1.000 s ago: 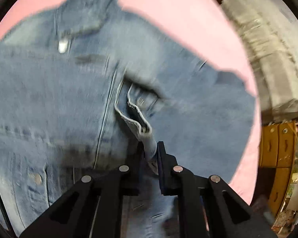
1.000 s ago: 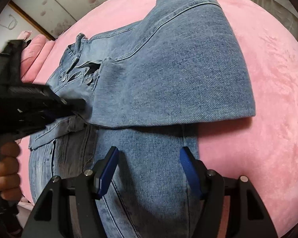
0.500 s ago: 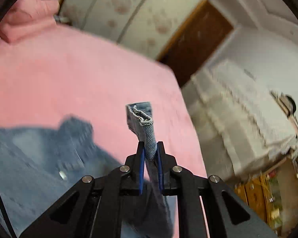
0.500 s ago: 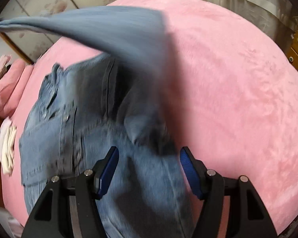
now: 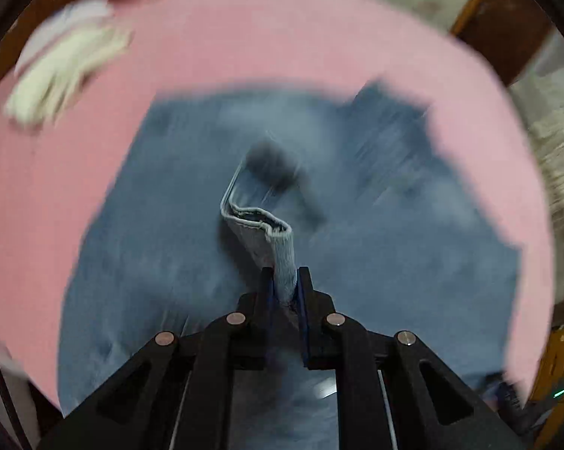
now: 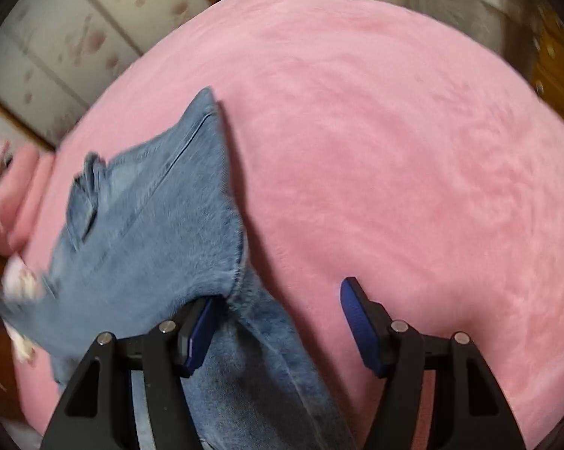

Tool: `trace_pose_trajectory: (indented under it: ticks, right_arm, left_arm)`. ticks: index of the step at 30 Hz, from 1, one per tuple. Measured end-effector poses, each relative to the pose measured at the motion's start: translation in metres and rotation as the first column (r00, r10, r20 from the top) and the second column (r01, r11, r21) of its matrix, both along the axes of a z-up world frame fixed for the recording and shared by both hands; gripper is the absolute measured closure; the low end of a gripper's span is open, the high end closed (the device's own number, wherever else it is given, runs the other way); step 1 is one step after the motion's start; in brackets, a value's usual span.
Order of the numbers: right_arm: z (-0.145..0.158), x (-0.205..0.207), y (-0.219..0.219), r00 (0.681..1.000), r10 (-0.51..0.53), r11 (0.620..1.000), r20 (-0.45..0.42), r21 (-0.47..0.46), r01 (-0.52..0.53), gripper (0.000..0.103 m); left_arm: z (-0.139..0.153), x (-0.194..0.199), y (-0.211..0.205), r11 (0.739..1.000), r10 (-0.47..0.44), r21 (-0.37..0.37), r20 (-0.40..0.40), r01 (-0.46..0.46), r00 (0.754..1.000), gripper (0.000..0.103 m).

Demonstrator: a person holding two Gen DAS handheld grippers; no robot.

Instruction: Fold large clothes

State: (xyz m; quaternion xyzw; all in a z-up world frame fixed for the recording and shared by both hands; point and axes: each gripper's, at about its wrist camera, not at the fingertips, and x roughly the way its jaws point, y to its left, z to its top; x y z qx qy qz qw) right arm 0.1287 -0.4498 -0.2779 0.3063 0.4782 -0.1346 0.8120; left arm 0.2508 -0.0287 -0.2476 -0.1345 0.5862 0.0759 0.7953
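A blue denim jacket [image 5: 356, 255] lies spread on the pink bed cover [image 5: 263, 37], blurred in the left wrist view. My left gripper [image 5: 283, 281] is shut on a denim cuff [image 5: 270, 236], which stands up from between its pads above the jacket. In the right wrist view the jacket [image 6: 147, 232] covers the left part of the bed, with a folded edge reaching up to a point. My right gripper [image 6: 278, 318] is open, its left pad [image 6: 201, 333] close against the denim and its right pad over bare pink cover [image 6: 413, 150]; nothing is pinched.
A white folded cloth [image 5: 60, 71] lies on the bed's far left. Pink pillows [image 6: 15, 202] sit at the bed's left end. White lace curtains [image 5: 559, 150] and wooden furniture [image 5: 559, 360] stand beyond the right edge. A floral sliding door [image 6: 68, 30] is behind the bed.
My left gripper lifted the cuff high and carried it across, and is now back pointing down over the jacket. The sleeve swept through the air and now lies left on the jacket. My right gripper shifted slightly.
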Motion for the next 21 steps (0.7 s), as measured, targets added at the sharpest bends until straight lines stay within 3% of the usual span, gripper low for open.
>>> trace_pose_trajectory:
  ticks: [2, 5, 10, 13, 17, 19, 20, 21]
  right_arm:
    - [0.000, 0.001, -0.002, 1.000, 0.019, 1.000, -0.002, 0.005, -0.019, 0.039]
    - [0.004, 0.001, -0.001, 0.999, 0.032, 0.999, -0.002, -0.011, -0.032, 0.039]
    - [0.015, 0.010, 0.021, 0.996, 0.089, 0.985, -0.027, -0.144, -0.092, 0.039]
    - [0.026, 0.020, 0.039, 0.978, 0.206, 0.940, -0.033, -0.271, -0.207, 0.039]
    - [0.035, 0.033, 0.054, 0.929, 0.368, 0.856, -0.052, -0.371, -0.360, 0.040]
    - [0.037, 0.040, 0.056, 0.914, 0.402, 0.840, -0.049, -0.379, -0.389, 0.060]
    - [0.037, 0.041, 0.054, 0.907, 0.419, 0.845, -0.039, -0.348, -0.406, 0.079]
    - [0.037, 0.040, 0.053, 0.906, 0.421, 0.855, -0.027, -0.321, -0.407, 0.086]
  left_arm:
    - [-0.029, -0.011, 0.008, 1.000, 0.021, 0.005, -0.058, -0.021, 0.998, 0.093]
    - [-0.045, -0.020, 0.017, 0.998, 0.054, -0.022, -0.070, -0.056, 0.996, 0.091]
    - [-0.035, -0.009, 0.012, 0.997, 0.075, -0.024, -0.045, -0.076, 0.996, 0.091]
    - [-0.019, -0.004, 0.002, 0.999, 0.036, -0.018, 0.002, -0.036, 0.999, 0.091]
    - [-0.006, 0.007, -0.010, 1.000, -0.013, -0.013, 0.041, 0.013, 0.999, 0.091]
    - [0.000, 0.012, -0.016, 0.999, -0.027, -0.014, 0.066, 0.028, 0.997, 0.092]
    - [0.006, 0.011, -0.018, 0.999, -0.028, -0.020, 0.088, 0.030, 0.996, 0.093]
    - [0.013, 0.012, -0.018, 0.999, -0.027, -0.032, 0.107, 0.031, 0.994, 0.093]
